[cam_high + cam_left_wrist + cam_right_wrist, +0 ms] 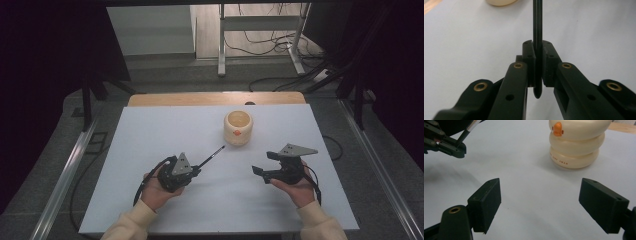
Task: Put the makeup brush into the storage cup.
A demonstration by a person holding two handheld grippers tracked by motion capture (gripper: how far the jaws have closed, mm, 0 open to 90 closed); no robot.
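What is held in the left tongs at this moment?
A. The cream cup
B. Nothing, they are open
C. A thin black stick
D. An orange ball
C. In the left gripper view the left tongs are shut on a thin black stick that runs forward between the jaws, and in the high view its tip points toward the cream cup.

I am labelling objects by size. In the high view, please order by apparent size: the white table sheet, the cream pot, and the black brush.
1. White table sheet, by far the largest.
2. Cream pot.
3. Black brush: about as long as the pot is wide, but much thinner; part is hidden in the left gripper.
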